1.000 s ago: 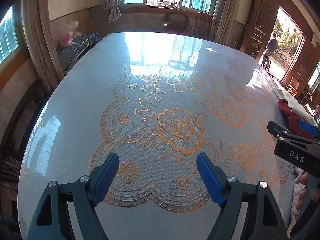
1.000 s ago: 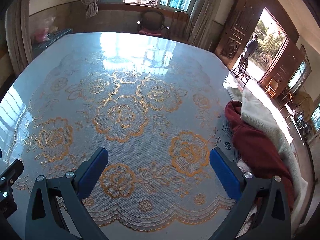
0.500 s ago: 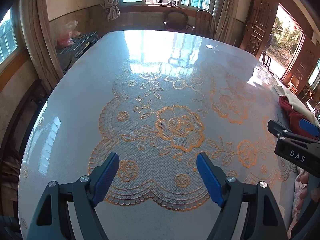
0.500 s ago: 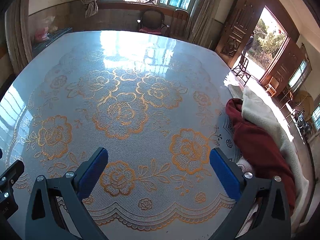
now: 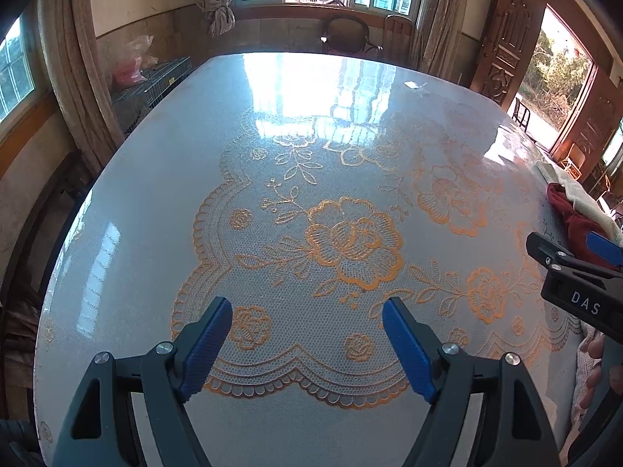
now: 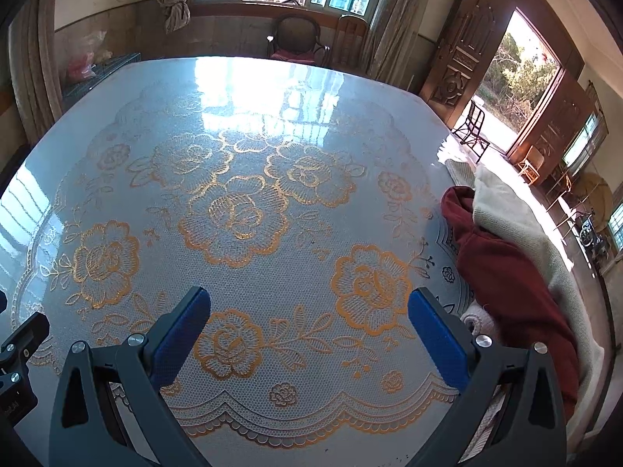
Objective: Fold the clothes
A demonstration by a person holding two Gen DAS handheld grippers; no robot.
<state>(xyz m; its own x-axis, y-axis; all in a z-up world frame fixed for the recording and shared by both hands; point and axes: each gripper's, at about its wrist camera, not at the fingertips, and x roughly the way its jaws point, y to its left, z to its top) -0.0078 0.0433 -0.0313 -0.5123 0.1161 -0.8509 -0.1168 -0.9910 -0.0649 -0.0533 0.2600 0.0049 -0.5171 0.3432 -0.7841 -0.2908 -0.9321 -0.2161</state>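
A pile of clothes lies along the table's right edge: a dark red garment (image 6: 514,284) with a cream knitted one (image 6: 518,218) behind it and a pale pink piece (image 6: 477,321) at its near end. In the left wrist view the red garment (image 5: 576,222) shows at the far right. My right gripper (image 6: 307,315) hovers open over the tablecloth, just left of the pile, nothing between its blue pads. My left gripper (image 5: 307,325) is open too, above the lace pattern further left. The right gripper's body (image 5: 576,276) shows at the right edge of the left wrist view.
The large table (image 5: 128,233) carries a glossy cover over an orange floral lace cloth (image 6: 237,214). A small white scrap (image 5: 412,85) lies at its far end. Chairs (image 6: 298,39) stand beyond the table by the windows. An open door (image 6: 518,78) is at the right.
The left wrist view has shifted slightly, so the table's far edge sits lower in the picture. A person seen in the doorway earlier is no longer in view. Both grippers stay open.
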